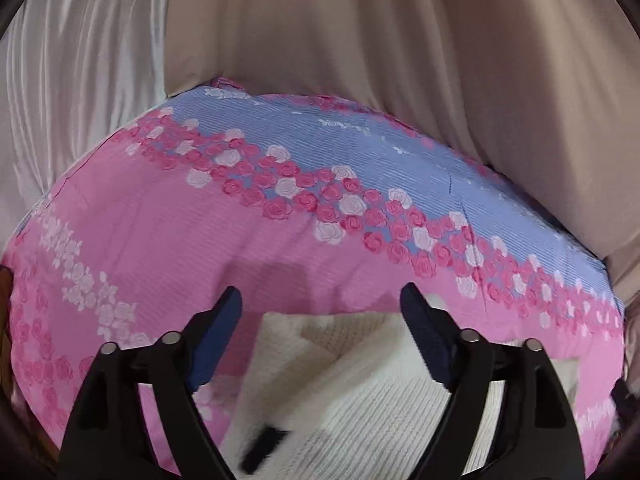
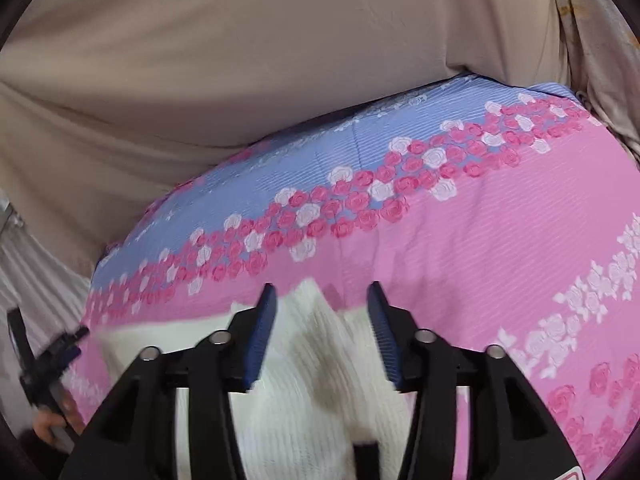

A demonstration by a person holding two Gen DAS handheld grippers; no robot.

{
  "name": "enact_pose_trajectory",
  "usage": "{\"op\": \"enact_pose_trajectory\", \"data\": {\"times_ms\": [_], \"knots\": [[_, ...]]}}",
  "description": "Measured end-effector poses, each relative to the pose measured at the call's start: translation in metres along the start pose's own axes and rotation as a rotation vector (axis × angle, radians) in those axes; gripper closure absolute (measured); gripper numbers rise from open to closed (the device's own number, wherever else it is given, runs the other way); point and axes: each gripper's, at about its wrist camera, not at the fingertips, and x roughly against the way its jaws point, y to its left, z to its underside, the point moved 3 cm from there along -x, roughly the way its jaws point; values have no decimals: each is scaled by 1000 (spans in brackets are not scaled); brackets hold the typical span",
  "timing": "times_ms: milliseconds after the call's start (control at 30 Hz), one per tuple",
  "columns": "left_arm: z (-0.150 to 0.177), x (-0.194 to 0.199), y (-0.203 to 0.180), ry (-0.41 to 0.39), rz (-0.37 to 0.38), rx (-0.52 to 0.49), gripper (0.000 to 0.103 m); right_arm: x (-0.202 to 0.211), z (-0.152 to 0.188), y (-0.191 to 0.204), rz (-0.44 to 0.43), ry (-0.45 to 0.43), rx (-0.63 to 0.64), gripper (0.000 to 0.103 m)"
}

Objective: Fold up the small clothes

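Note:
A small white knitted garment lies on a pink and blue flowered bedspread. In the left wrist view my left gripper is open above it, fingers wide apart, holding nothing. In the right wrist view the same white garment lies below my right gripper, which is open and empty, its blue pads on either side of a raised point of the cloth. The other gripper shows at the left edge of the right wrist view, held by a hand.
The bedspread covers a raised surface. Beige draped fabric hangs behind it, and white satin cloth is at the far left. Beige fabric also fills the back of the right wrist view.

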Motion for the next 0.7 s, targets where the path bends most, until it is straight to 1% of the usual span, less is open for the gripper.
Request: {"op": "enact_pose_trajectory", "data": {"times_ms": [33,67,100,133,167,233,300,333,367,400,433,467,500,533,600,633,700], "knots": [[10,5,7,13,3,-23,20,5,15,-3,4,12,12,42],[24,6,13,35,2,-44,20,10,39,-8,16,41,26,42],[34,1,13,61,-5,-55,20,9,53,-12,24,63,24,42],[50,-6,18,110,-16,-60,20,9,71,-17,32,88,12,42],[65,-10,20,152,-13,-55,20,10,91,-22,26,118,-13,42],[93,-15,27,234,-32,-27,20,8,118,-29,12,178,-60,42],[113,-16,33,286,-15,18,22,7,134,-28,16,212,-63,42],[123,-14,37,317,-2,48,26,8,140,-26,13,223,-55,42],[131,-14,41,343,10,68,37,8,145,-24,13,235,-43,42],[136,-14,43,365,18,75,55,9,148,-22,8,239,-34,43],[139,-13,45,378,35,73,65,10,152,-19,-7,244,-25,51],[138,-11,46,387,62,76,75,10,154,-17,-19,250,-19,77],[136,-9,48,400,79,84,78,8,154,-16,-34,265,-22,91],[128,-2,50,410,99,100,79,9,152,-16,-60,280,-44,93],[116,19,54,407,127,97,80,25,137,-18,-127,246,-105,94],[115,26,57,411,134,88,80,36,130,-17,-142,230,-106,95],[116,39,63,431,131,71,80,59,121,-18,-130,224,-61,95]]}}
